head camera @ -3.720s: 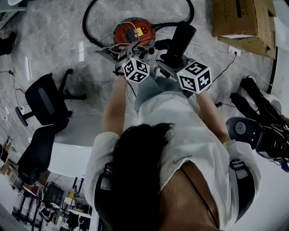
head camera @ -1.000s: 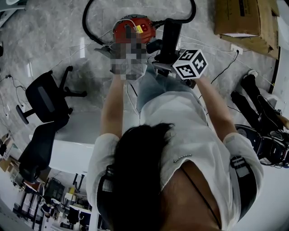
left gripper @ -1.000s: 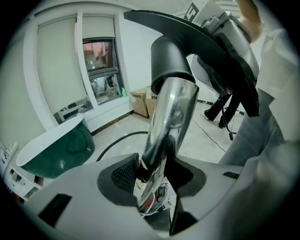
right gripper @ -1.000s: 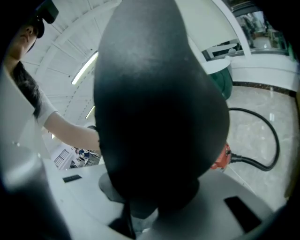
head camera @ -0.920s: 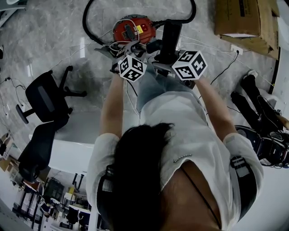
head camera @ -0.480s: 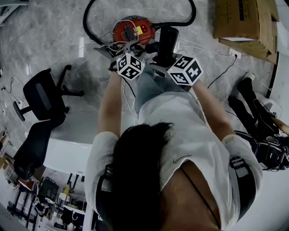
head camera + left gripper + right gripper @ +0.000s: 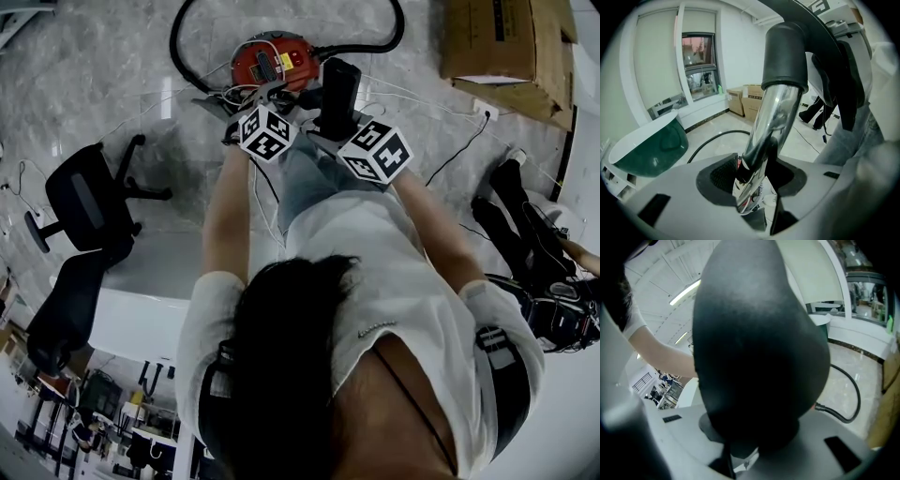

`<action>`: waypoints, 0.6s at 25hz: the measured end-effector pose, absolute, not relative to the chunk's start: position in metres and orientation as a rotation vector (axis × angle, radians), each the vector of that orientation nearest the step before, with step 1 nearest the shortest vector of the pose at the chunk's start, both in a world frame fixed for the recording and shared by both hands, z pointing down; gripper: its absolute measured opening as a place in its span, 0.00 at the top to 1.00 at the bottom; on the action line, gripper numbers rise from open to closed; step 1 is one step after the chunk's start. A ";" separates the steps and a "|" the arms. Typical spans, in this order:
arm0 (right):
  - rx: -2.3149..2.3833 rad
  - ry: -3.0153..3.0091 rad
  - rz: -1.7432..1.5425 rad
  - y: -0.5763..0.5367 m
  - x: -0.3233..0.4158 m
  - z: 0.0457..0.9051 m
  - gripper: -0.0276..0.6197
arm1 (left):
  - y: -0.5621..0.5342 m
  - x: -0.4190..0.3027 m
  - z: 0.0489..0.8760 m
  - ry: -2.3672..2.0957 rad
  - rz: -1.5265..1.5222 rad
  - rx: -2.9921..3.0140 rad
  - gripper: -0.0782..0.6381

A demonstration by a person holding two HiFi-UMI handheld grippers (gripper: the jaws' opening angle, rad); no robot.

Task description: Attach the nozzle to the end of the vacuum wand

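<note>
Stands on the grey floor (image 7: 112, 84) right by the red vacuum cleaner (image 7: 272, 61), on its near side in the head view. Grips the shiny vacuum wand (image 7: 766, 126) with the left hand-held gripper (image 7: 752, 194), jaws shut tight on the metal tube from both sides. Shows a black cuff (image 7: 785, 54) further up that tube. Grips the black nozzle (image 7: 754, 343) with the right hand-held gripper (image 7: 740, 451), jaws pressed on its lower end, the big dark shape filling most of the right gripper view. Holds both grippers side by side just on the near side of the vacuum cleaner, nozzle poking out just right of the red body. Cannot tell whether nozzle and wand touch. Black hose (image 7: 183, 42) looping round the far side of the vacuum cleaner. Cardboard boxes (image 7: 497, 42) well off to the right of the vacuum cleaner. Black office chair (image 7: 84, 197) off to its left, nearer than the red body. Thin white cables (image 7: 422, 98) on the floor to the right of the vacuum cleaner.
</note>
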State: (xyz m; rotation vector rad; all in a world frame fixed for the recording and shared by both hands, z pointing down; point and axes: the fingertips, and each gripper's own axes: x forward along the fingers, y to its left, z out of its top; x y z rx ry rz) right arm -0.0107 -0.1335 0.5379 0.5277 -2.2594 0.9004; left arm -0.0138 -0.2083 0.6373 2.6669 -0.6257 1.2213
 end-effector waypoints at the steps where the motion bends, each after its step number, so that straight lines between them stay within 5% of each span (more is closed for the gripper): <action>1: 0.531 -2.256 0.890 -0.133 -0.011 0.538 0.79 | -0.208 -0.014 0.638 -0.621 1.217 2.665 0.64; 15: 0.801 -2.323 0.782 -0.137 -0.017 0.549 0.79 | -0.211 -0.012 0.639 -0.593 1.201 2.644 0.64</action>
